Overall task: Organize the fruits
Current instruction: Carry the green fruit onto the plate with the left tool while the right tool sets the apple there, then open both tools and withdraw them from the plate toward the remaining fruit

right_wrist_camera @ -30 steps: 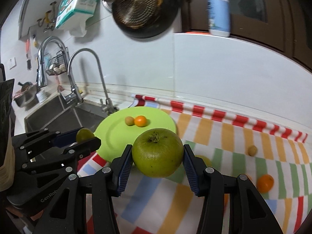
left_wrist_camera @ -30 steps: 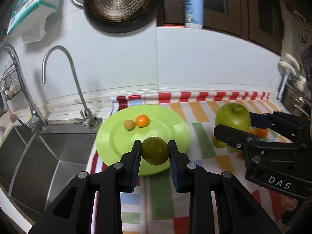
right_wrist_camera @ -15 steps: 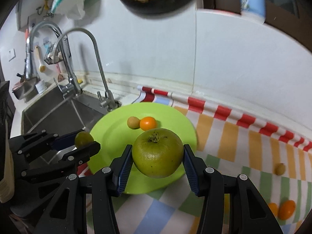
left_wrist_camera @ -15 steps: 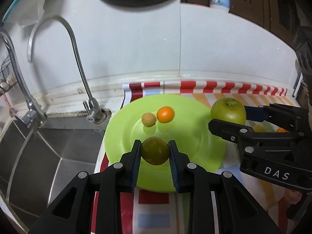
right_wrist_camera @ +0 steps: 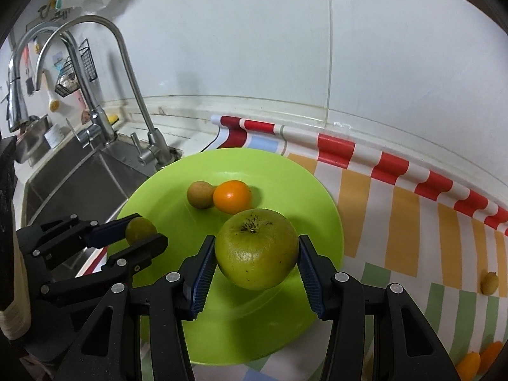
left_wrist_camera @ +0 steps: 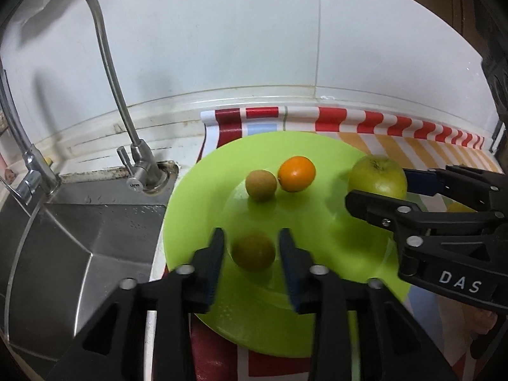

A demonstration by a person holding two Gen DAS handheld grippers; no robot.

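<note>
A lime green plate (left_wrist_camera: 333, 228) (right_wrist_camera: 285, 190) lies on a striped cloth beside the sink. On it lie a small orange (left_wrist_camera: 296, 173) (right_wrist_camera: 232, 197) and a small brownish fruit (left_wrist_camera: 261, 185) (right_wrist_camera: 200, 194). My left gripper (left_wrist_camera: 252, 250) (right_wrist_camera: 143, 238) has its jaws parted around a small olive-green fruit (left_wrist_camera: 253, 252) (right_wrist_camera: 140, 227) over the plate's near left part, with gaps on both sides. My right gripper (right_wrist_camera: 256, 254) (left_wrist_camera: 377, 184) is shut on a large green apple (right_wrist_camera: 256, 248) (left_wrist_camera: 377, 177) over the plate's right part.
A steel sink (left_wrist_camera: 73, 254) with tall taps (left_wrist_camera: 108, 63) lies left of the plate. The white tiled wall (left_wrist_camera: 254, 47) is behind. More small fruits lie on the striped cloth (right_wrist_camera: 397, 222) at right: a brownish one (right_wrist_camera: 489, 282) and orange ones (right_wrist_camera: 479, 358).
Both grippers moved forward and down over the plate. My left gripper's jaws opened, letting go of the small olive-green fruit. The right gripper kept hold of the apple.
</note>
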